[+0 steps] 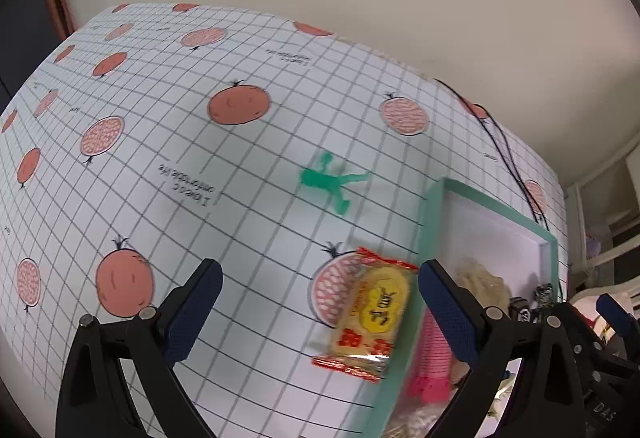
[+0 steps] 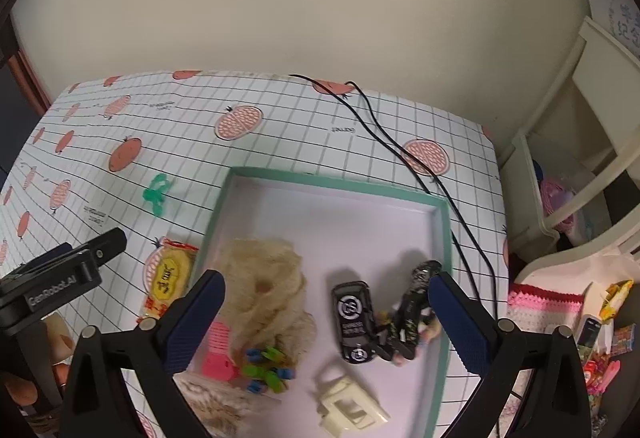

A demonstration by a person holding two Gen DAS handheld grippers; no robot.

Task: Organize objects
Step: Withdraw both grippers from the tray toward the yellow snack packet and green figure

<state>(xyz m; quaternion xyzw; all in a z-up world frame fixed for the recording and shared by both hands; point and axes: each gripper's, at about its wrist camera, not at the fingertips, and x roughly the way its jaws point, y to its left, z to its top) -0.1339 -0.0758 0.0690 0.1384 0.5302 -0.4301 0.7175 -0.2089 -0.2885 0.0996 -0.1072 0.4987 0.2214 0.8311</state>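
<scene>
Grid tablecloth point(image 2: 280, 142), "GenRobot.AI" on left gripper point(image 1: 320, 314), snack packet point(image 2: 168, 278) beside tray point(image 2: 438, 278)

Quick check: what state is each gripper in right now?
Left gripper: open, holding nothing.
Right gripper: open, holding nothing, above the tray.

"genrobot.ai" stands on the left gripper point(image 2: 80, 262); "garnet" is printed on the tablecloth point(image 2: 344, 129).

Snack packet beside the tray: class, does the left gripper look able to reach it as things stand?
Probably yes. The left gripper is open, the snack packet lies flat between its fingers on the tablecloth, outside the tray; nothing covers it.
</scene>
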